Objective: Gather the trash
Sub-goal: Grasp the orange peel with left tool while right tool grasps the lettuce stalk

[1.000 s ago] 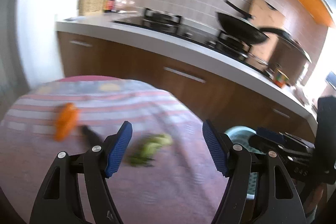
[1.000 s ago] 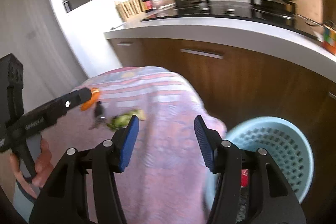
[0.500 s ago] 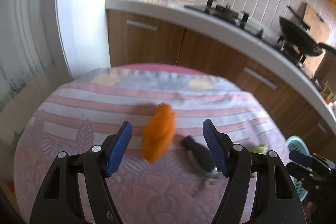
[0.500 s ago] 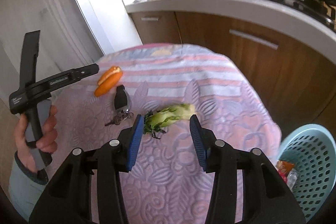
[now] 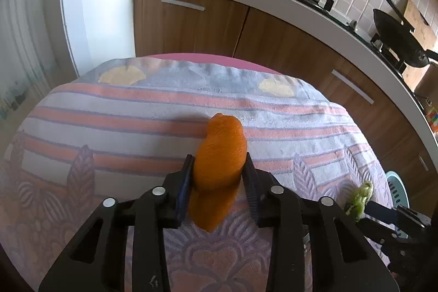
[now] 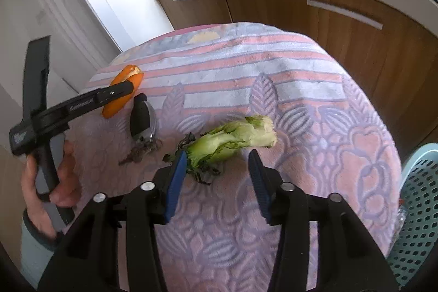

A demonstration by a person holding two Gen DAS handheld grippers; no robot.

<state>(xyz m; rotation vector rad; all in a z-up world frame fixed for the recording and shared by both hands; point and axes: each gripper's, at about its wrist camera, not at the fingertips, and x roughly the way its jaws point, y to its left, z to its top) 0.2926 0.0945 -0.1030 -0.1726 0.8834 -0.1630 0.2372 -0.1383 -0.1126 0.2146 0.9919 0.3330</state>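
Orange peel (image 5: 219, 155) now pinched in my left tongs (image 5: 217, 177) on the counter (image 5: 314, 133), half a second ago untouched; right tongs (image 6: 216, 168) wide around greens (image 6: 232, 140), basket (image 6: 418, 210) next.

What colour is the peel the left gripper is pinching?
Orange peel, bright orange; clearest in the left wrist view.
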